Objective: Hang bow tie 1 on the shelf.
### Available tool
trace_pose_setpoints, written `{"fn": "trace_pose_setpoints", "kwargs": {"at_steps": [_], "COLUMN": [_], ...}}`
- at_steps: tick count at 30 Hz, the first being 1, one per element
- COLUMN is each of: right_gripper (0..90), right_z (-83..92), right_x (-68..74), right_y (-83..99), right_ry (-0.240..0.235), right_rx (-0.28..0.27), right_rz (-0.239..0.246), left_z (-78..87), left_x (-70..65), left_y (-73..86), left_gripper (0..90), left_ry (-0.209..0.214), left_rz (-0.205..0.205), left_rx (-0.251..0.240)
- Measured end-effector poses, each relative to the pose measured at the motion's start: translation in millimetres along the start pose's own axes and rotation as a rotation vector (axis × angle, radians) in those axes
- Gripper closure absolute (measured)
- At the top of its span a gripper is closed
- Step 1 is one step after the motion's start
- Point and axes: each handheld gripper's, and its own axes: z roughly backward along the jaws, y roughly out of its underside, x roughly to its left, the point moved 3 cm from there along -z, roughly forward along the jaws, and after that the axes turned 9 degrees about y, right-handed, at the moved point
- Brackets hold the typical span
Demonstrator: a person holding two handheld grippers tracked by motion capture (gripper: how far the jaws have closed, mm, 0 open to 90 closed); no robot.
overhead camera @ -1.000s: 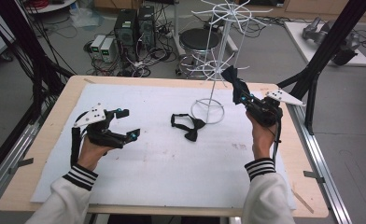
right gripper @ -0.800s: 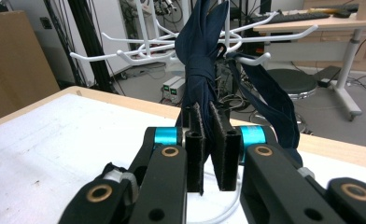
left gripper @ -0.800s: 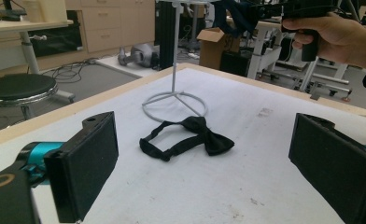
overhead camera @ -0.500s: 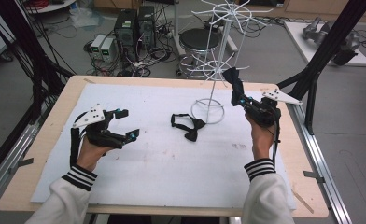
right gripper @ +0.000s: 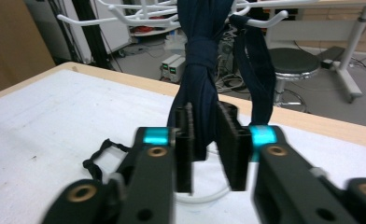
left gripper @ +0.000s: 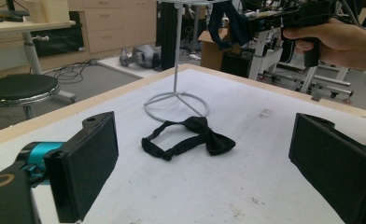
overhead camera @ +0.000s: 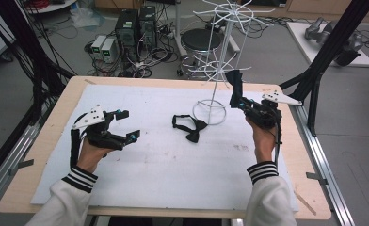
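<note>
A black bow tie (overhead camera: pixel 190 127) lies flat on the white mat near the middle, also seen ahead of my left gripper (left gripper: pixel 195 135). My left gripper (overhead camera: pixel 128 125) rests at the left, open, with nothing between its pads. My right gripper (overhead camera: pixel 236 96) is raised at the right and shut on a navy bow tie (right gripper: pixel 200 60). That tie's strap loops over a hook (right gripper: pixel 260 21) of the white wire rack (overhead camera: pixel 215 70). The rack's ring base (overhead camera: pixel 209 112) stands just behind the black bow tie.
The white mat (overhead camera: pixel 164 174) covers most of the wooden table (overhead camera: pixel 55 122). Black frame posts (overhead camera: pixel 324 61) rise at the right back corner. A stool (overhead camera: pixel 203 40) and computer cases (overhead camera: pixel 135 23) stand on the floor behind the table.
</note>
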Motion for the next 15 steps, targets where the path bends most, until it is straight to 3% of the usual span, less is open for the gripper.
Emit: {"fn": "trace_pose_setpoints", "kwargs": {"at_steps": [3, 6, 7, 12, 15], "right_gripper": [59.6, 29.9, 25.3, 12.4, 11.8], "right_z": [-0.7, -2.0, -2.0, 3.8, 8.1], "right_x": [0.9, 1.9, 2.2, 5.0, 7.9], "right_y": [3.4, 6.5, 7.3, 10.8, 13.0], "right_ry": [-0.004, -0.023, -0.024, -0.06, -0.065], "right_rx": [0.004, 0.006, 0.015, -0.017, -0.02], "right_rz": [-0.004, -0.035, -0.04, -0.041, -0.028], "left_z": [0.1, -0.3, -0.4, -1.5, -3.1], "left_x": [-0.2, -0.7, -0.9, -4.1, -5.6], "left_y": [0.4, 0.9, 0.8, 1.3, 1.4], "left_gripper": [8.6, 8.6, 8.6, 8.6, 8.6], "left_ry": [0.002, 0.0, -0.001, -0.006, -0.003], "left_rz": [0.001, 0.0, -0.001, 0.004, 0.001], "left_rx": [0.0, 0.003, 0.005, 0.007, 0.016]}}
